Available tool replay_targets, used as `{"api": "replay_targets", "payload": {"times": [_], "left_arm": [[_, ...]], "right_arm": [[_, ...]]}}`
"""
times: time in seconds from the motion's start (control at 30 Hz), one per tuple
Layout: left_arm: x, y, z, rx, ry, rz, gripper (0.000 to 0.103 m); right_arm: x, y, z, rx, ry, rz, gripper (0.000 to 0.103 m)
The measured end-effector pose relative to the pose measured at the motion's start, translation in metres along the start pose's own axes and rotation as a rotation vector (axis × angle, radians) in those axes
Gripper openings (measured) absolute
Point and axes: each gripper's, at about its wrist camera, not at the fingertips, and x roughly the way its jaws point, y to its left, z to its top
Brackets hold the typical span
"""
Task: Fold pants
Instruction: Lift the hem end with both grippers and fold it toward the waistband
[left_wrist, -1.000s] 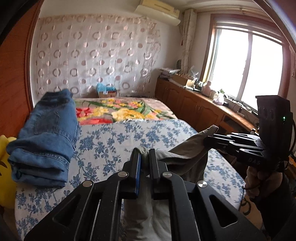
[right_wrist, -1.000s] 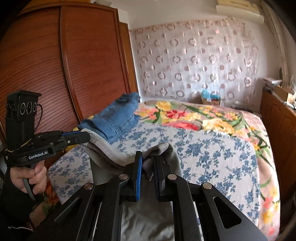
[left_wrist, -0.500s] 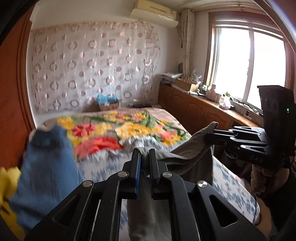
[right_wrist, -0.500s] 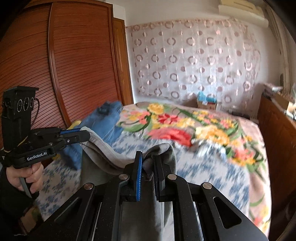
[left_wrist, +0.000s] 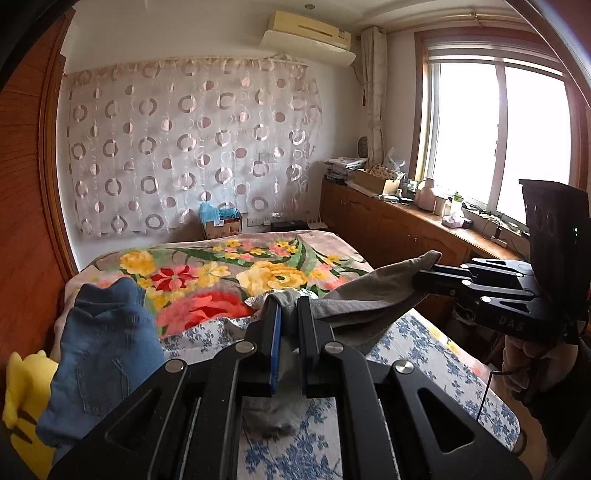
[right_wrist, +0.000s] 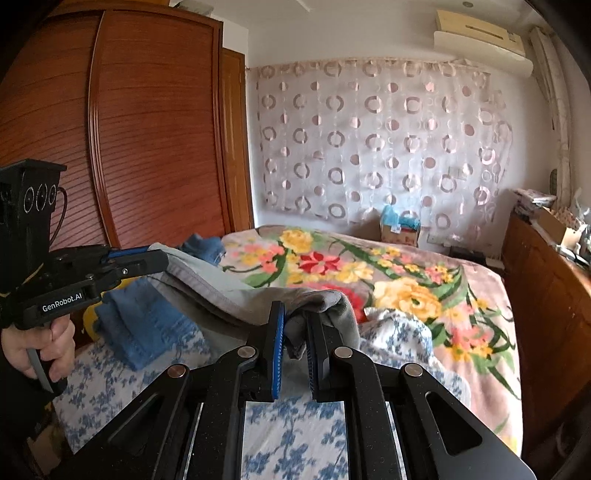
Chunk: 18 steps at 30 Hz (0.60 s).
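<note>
The grey pants (left_wrist: 365, 295) hang stretched between both grippers above the bed. In the left wrist view my left gripper (left_wrist: 288, 308) is shut on a bunched edge of the cloth. My right gripper (left_wrist: 424, 275) pinches the other end at the right, with a hand under it. From the right wrist camera, my right gripper (right_wrist: 295, 319) is shut on the grey pants (right_wrist: 221, 295), and the left gripper (right_wrist: 160, 260) holds the far corner at the left. The rest of the pants drops out of sight below the fingers.
Folded blue jeans (left_wrist: 103, 354) lie on the bed's left side beside a yellow plush toy (left_wrist: 22, 398). The bed has a blue-flowered sheet (left_wrist: 424, 343) and a bright floral blanket (left_wrist: 221, 277). A wooden wardrobe (right_wrist: 147, 147) stands left, low cabinets (left_wrist: 388, 229) right.
Both grippers have risen with the pants edge still pinched, moving toward the floral blanket. More of the wall and ceiling shows, and the jeans sit lower in both views.
</note>
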Motion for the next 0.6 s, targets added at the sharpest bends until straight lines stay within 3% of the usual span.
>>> {"api": "replay_targets", "payload": {"times": [0.2, 0.6], "left_arm": [[-0.019, -0.016, -0.004, 0.019, -0.001, -0.01, 0.009], [-0.065, -0.05, -0.048, 0.035, 0.022, -0.042, 0.009]], "right_arm": [[-0.028, 0.002, 0.004, 0.0, 0.002, -0.008, 0.011], [-0.076, 0.015, -0.022, 0.008, 0.035, -0.019, 0.011]]}}
